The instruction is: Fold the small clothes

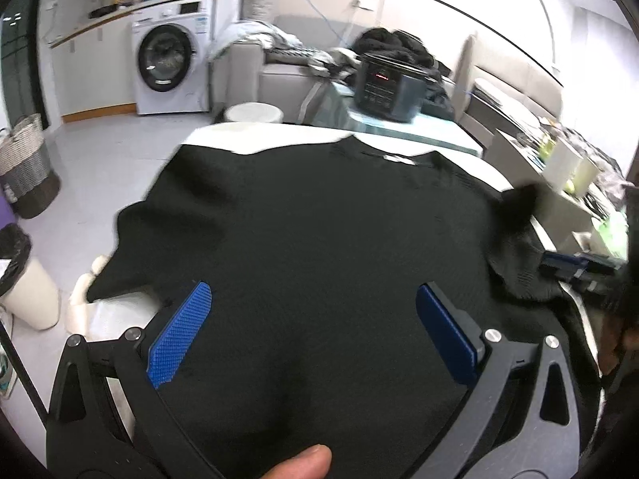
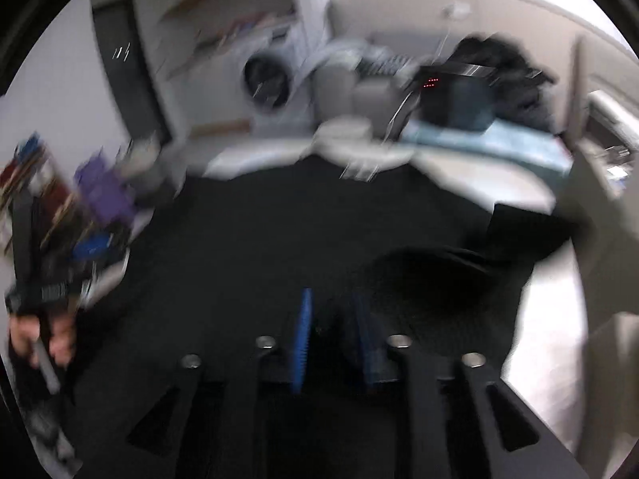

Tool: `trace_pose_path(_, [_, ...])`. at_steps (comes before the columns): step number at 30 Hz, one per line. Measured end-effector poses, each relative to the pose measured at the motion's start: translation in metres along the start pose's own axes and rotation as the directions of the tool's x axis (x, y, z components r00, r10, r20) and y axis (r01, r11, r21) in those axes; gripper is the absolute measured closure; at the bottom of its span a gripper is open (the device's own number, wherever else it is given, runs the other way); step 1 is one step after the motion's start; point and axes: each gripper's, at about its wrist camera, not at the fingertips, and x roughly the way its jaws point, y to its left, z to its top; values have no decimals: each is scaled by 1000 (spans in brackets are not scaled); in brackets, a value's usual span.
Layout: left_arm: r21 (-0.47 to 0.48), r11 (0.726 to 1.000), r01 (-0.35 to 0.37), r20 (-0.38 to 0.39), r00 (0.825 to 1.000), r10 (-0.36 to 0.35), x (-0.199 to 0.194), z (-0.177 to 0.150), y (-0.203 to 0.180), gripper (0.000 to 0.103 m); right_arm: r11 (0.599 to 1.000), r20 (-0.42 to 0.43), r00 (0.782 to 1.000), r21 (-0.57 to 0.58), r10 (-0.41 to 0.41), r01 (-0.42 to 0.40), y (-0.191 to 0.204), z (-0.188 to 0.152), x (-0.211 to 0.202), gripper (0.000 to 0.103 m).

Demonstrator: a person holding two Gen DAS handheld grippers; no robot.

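Seen from the left wrist, the left gripper (image 1: 313,303) is hovering with its blue pads spread wide apart and nothing between them, poised over a black garment (image 1: 311,215) that is lying spread across the white table (image 1: 279,133) directly ahead of and beneath the jaws, apparently so the cloth can be flattened before a fold. A thumb (image 1: 303,461) is showing at the bottom edge, below the claw. Far ahead of the claw, a dark cooker (image 1: 389,86) is sitting on a glass table, and a washing machine (image 1: 171,60) is standing off to the upper left. At the right edge, the other tool is reaching a raised fold of the garment's side. From the right wrist, heavily blurred, the right gripper (image 2: 331,339) is showing its pads standing narrowly apart; whether any cloth is caught between them cannot be told. The same black garment is filling the view ahead of this claw, with a doubled-over flap just to its right.
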Motion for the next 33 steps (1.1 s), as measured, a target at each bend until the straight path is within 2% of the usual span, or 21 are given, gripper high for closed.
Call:
trace_pose_path(2, [19,999,34,-13,999,-34,5,4,-16,1,1000,-26,1000,-9,-16,16,3,-14,3,60])
trace_pose_path(5, [48,993,107,-55,993,-104,23,12,-47,1,998,-8,1000,53,-26,26,-12,-31,-7,59])
trace_pose_path(7, [45,986,161,-92,983,-157,37,18,-67,1,989,-5,995,110,-98,98,-30,-41,-15,59])
trace_pose_path(8, [43,977,208,-107,973,-203,45,21,-80,4,978,-16,987,135,-159,159,-38,-46,-17,59])
trace_pose_path(9, [42,969,245,-121,964,-238,52,23,-90,12,966,-33,978,155,-204,207,-45,-50,-15,59])
trace_pose_path(11, [34,946,323,-177,933,-312,74,26,-117,23,939,-72,965,225,-251,261,-65,-61,-16,59])
trace_pose_path(13, [18,925,379,-243,899,-364,97,22,-141,34,926,-89,966,278,-241,257,-80,-67,-16,59])
trace_pose_path(15, [19,908,419,-290,871,-396,112,16,-156,44,926,-89,967,281,-238,253,-83,-70,-18,59])
trace_pose_path(18, [22,896,444,-339,846,-411,128,10,-181,49,932,-70,973,279,-222,233,-79,-74,-26,59])
trace_pose_path(19, [27,894,447,-341,845,-412,134,9,-188,53,933,-65,975,282,-213,222,-78,-74,-27,59])
trace_pose_path(20, [36,892,451,-347,843,-412,137,8,-195,64,934,-65,976,282,-209,219,-81,-77,-34,59])
trace_pose_path(21, [47,892,450,-352,843,-406,141,6,-202,80,934,-69,976,282,-206,217,-81,-78,-34,59])
trace_pose_path(23, [86,889,449,-353,848,-395,147,1,-208,96,934,-74,977,289,-198,211,-82,-73,-20,59])
trace_pose_path(25, [136,892,432,-337,867,-368,143,-2,-212,99,933,-82,977,292,-195,211,-84,-72,-13,59])
trace_pose_path(29, [167,898,407,-312,886,-343,119,0,-200,99,930,-92,975,294,-201,220,-86,-72,-11,58])
trace_pose_path(32, [198,908,368,-313,902,-297,109,-2,-197,98,927,-94,974,301,-206,225,-89,-75,-15,48])
trace_pose_path(33, [199,910,364,-321,902,-290,107,-1,-192,97,926,-91,974,301,-210,228,-89,-75,-16,48])
